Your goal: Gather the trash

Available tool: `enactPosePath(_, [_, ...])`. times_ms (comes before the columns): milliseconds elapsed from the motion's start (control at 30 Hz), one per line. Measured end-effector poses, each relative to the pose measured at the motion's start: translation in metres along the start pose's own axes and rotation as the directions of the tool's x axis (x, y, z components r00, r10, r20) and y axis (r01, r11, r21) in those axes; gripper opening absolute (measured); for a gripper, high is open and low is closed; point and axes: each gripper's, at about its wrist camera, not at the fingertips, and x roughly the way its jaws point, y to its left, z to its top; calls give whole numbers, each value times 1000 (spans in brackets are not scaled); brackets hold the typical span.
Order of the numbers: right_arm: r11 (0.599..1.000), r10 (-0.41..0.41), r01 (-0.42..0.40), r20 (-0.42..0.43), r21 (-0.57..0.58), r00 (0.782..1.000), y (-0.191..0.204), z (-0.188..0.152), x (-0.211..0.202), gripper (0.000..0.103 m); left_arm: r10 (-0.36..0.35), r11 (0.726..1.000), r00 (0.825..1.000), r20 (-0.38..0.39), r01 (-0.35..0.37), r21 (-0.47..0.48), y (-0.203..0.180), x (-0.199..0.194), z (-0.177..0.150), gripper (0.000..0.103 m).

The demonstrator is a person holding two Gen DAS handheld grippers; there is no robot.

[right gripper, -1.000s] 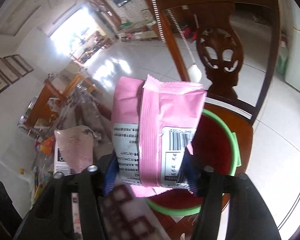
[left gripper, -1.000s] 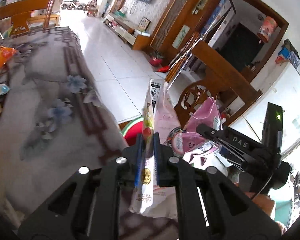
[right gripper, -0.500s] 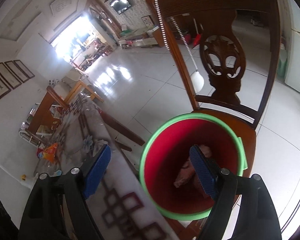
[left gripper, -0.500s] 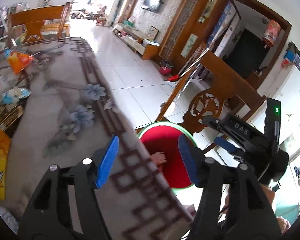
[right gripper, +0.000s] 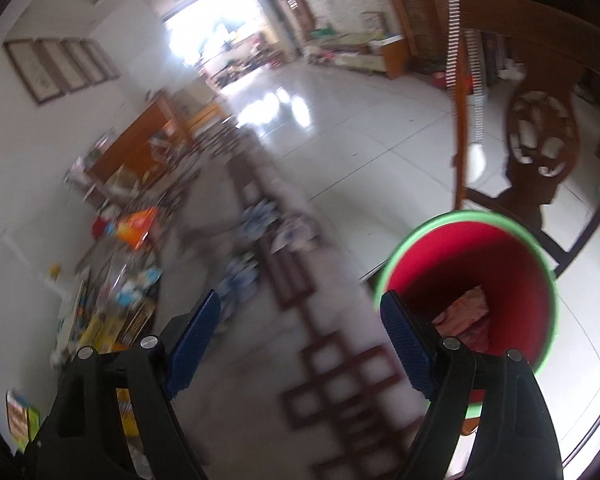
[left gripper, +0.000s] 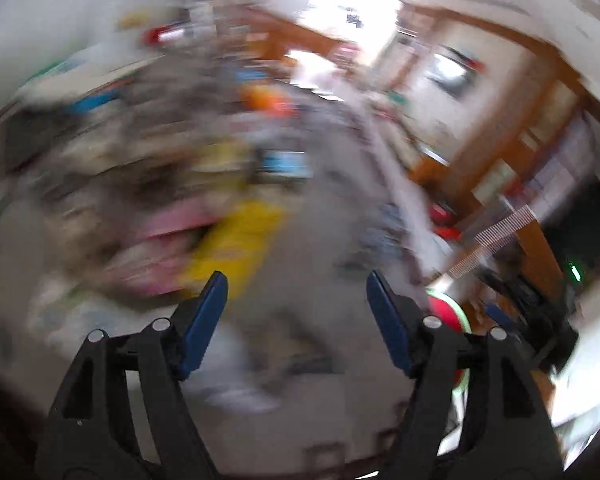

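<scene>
My left gripper (left gripper: 296,312) hangs over the patterned tablecloth (left gripper: 300,248), its jaws opening with nothing between them. The left wrist view is badly blurred. Ahead of it lie a yellow packet (left gripper: 240,240), a pink wrapper (left gripper: 168,232) and, farther off, an orange packet (left gripper: 266,98). My right gripper (right gripper: 300,332) is open and empty above the table's edge (right gripper: 332,320). To its right the red bin with a green rim (right gripper: 460,216) stands on a chair seat, with pink wrappers (right gripper: 466,316) lying inside. The bin (left gripper: 444,312) also shows at the right of the left wrist view.
A carved wooden chair (right gripper: 540,128) rises behind the bin. More litter lies along the table's far side: an orange packet (right gripper: 138,226), blue-and-white wrappers (right gripper: 136,284) and yellow boxes (right gripper: 104,328). Shiny tiled floor (right gripper: 340,120) stretches beyond the table.
Both grippers opened and let their wrappers go, and pink wrappers now lie in the bin. The left gripper has swung from the bin toward the litter; the right has shifted toward the table.
</scene>
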Motion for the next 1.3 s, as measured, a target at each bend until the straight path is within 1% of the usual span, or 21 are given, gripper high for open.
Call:
enactPosePath(33, [1000, 18, -19, -19, -25, 1000, 11, -4, 3, 79, 42, 996, 999, -8, -42, -79, 24, -6, -1, 73])
enactPosePath(67, [998, 31, -33, -33, -51, 999, 20, -7, 6, 79, 69, 988, 997, -19, -71, -137, 42, -10, -3, 74])
enactPosePath(100, [994, 44, -48, -47, -97, 998, 33, -12, 9, 79, 109, 973, 994, -30, -113, -202, 63, -16, -7, 75])
enactPosePath(167, [984, 52, -62, -60, -168, 997, 54, -19, 11, 79, 177, 948, 984, -27, -177, -265, 85, -25, -15, 83])
enactPosePath(233, [968, 63, -78, -70, -237, 996, 74, -26, 13, 79, 234, 917, 972, -22, -228, -327, 104, -32, -22, 84])
enactPosePath(300, [959, 74, -93, -82, -269, 994, 85, -32, 15, 79, 247, 903, 969, -34, -243, -354, 115, -29, -18, 84])
enactPosePath(400, [948, 77, -105, -105, -301, 992, 95, -40, 19, 79, 274, 912, 961, -41, -273, -305, 119, -22, -7, 87])
enactPosePath(433, [946, 74, -106, -114, -307, 991, 97, -42, 22, 79, 264, 923, 961, -76, -275, -268, 119, -15, -2, 88])
enactPosePath(500, [945, 71, -109, -131, -310, 989, 98, -43, 26, 79, 235, 932, 964, -124, -260, -254, 123, -8, -4, 88])
enactPosePath(633, [949, 74, -114, -143, -295, 987, 95, -45, 27, 79, 240, 911, 963, -120, -267, -316, 122, 1, -12, 88])
enactPosePath(767, [944, 82, -123, -142, -305, 986, 96, -46, 24, 79, 329, 885, 936, -129, -353, -304, 118, 17, -8, 90])
enactPosePath(800, [943, 83, -124, -141, -308, 986, 96, -47, 24, 79, 349, 883, 928, -134, -373, -284, 115, 21, -7, 91])
enactPosePath(833, [942, 84, -125, -142, -312, 986, 96, -47, 24, 79, 372, 887, 918, -136, -395, -241, 110, 26, -6, 91])
enactPosePath(900, [942, 87, -129, -147, -310, 985, 96, -47, 25, 79, 389, 896, 910, -144, -410, -171, 104, 32, -8, 91])
enactPosePath(933, [942, 89, -131, -149, -308, 985, 96, -47, 25, 79, 394, 901, 909, -135, -411, -140, 101, 33, -10, 92])
enactPosePath(1033, [940, 97, -140, -150, -310, 984, 98, -48, 24, 79, 359, 923, 926, -119, -371, -103, 99, 37, -8, 91])
enactPosePath(1067, [939, 98, -141, -148, -314, 984, 99, -48, 23, 79, 355, 928, 927, -117, -365, -74, 97, 41, -6, 91])
enactPosePath(1133, [937, 99, -142, -148, -320, 984, 100, -49, 23, 79, 364, 931, 924, -119, -363, 33, 92, 51, -1, 91])
enactPosePath(1200, [936, 99, -143, -150, -320, 984, 100, -49, 23, 79, 370, 928, 922, -113, -362, 92, 87, 54, 0, 90])
enactPosePath(1233, [937, 98, -142, -151, -319, 984, 99, -49, 24, 79, 371, 927, 922, -113, -359, 110, 86, 55, 2, 90])
enactPosePath(1300, [939, 97, -142, -155, -312, 983, 98, -49, 25, 79, 362, 931, 923, -132, -351, 99, 89, 53, 3, 90])
